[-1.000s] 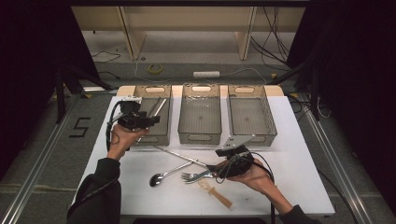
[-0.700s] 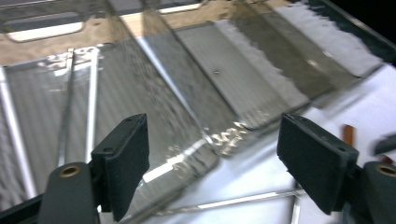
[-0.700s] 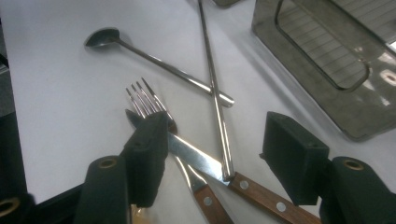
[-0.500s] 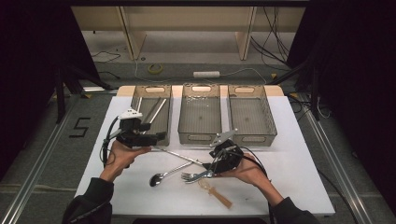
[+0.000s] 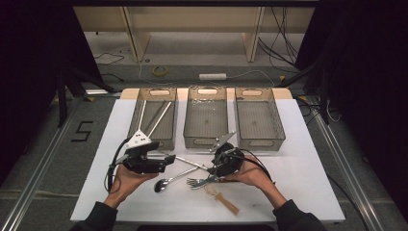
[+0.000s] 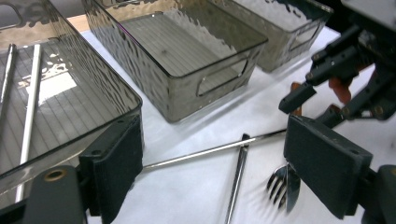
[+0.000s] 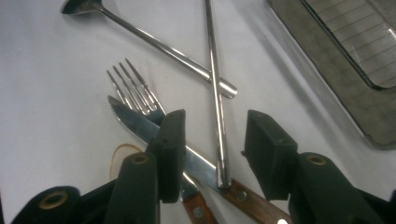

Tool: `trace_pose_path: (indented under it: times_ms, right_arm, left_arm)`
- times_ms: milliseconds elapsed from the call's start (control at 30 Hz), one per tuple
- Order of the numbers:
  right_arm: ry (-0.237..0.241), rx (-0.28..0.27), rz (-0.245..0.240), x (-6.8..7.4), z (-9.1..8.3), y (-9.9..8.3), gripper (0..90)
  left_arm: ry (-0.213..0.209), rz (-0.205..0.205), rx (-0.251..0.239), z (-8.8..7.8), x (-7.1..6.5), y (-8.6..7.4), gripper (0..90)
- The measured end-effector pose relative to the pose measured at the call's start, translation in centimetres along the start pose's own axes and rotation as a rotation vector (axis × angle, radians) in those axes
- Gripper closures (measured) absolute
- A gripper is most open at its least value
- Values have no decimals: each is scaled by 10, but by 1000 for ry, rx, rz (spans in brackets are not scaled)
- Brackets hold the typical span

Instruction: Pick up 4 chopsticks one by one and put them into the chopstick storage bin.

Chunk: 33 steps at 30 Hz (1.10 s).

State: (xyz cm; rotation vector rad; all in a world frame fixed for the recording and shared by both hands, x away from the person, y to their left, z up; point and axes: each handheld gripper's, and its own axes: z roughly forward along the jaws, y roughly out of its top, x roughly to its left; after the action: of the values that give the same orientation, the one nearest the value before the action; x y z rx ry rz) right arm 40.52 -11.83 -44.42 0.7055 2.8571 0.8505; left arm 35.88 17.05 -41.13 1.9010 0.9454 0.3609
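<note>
- Bright overhead light on the white table [image 5: 298, 159]; around it everything falls dark.
- Glare streaks the chopsticks [image 7: 215, 93] and knife [image 7: 154, 130].
- Soft shadows beside the bins [image 5: 206, 120].
- Near jaws blur slightly.

Cutlery [image 5: 192, 174] before 3 bins [image 5: 207, 120]

Our left gripper [image 5: 166, 161] comes away from the left bin [image 5: 155, 120], jaws opening empty, while our right gripper [image 5: 211, 172] closes around the chopstick [image 7: 215, 93].
</note>
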Motion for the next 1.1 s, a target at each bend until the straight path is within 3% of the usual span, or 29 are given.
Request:
trace_pose_path:
  times_ms: [167, 400, 867, 1100]
  right_arm:
    - [6, 28, 1, -2, 7, 2, 643]
    - [11, 60, -8, -3, 18, 4, 691]
    - [-3, 111, -22, 0, 28, 5, 797]
    - [-21, 120, -62, 1, 31, 6, 834]
  left_arm:
    - [-1, 15, -14, -5, -3, -7, 187]
    - [11, 7, -22, -8, -5, -17, 183]
    - [10, 25, -22, -8, -11, -18, 181]
    - [13, 29, -23, -8, -11, -18, 182]
